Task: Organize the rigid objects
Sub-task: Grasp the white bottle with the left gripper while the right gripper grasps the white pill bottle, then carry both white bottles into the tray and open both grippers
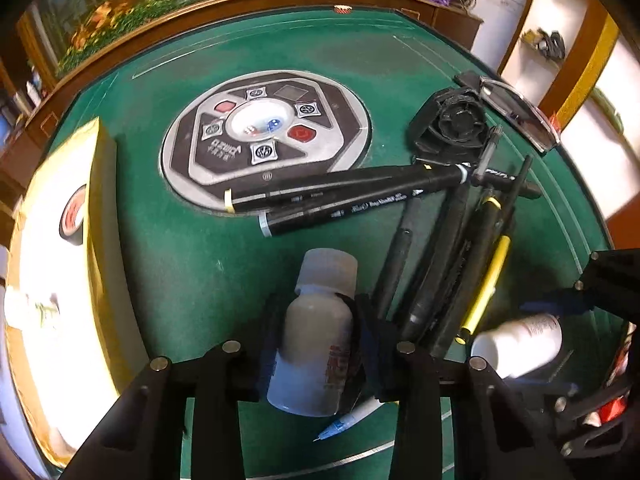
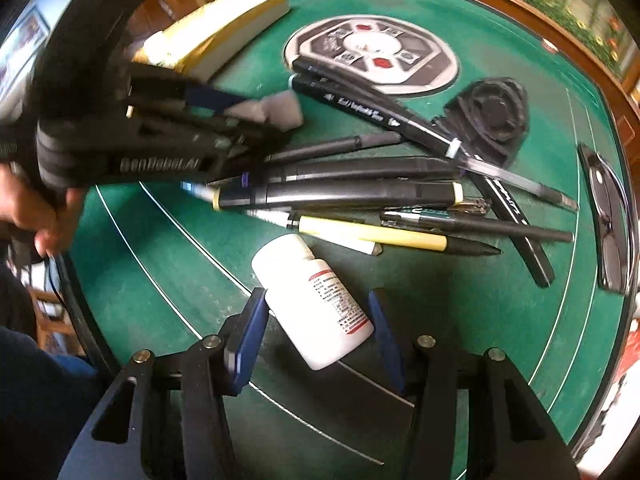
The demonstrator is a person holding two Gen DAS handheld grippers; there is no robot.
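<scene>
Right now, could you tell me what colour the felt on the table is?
Dark green, crossed by thin white lines; the table felt shows best in the right wrist view.

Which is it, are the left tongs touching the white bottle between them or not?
Touching. The left wrist view shows the left tongs pressed against both sides of the white bottle, with no gap.

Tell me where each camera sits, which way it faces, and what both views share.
Left wrist: on the left gripper, angled down at a white bottle between its fingers; the right gripper shows at the edge.
Right wrist: on the right gripper, angled down at a second bottle; the left gripper and a hand show.
Shared: pen pile, green table.
</scene>
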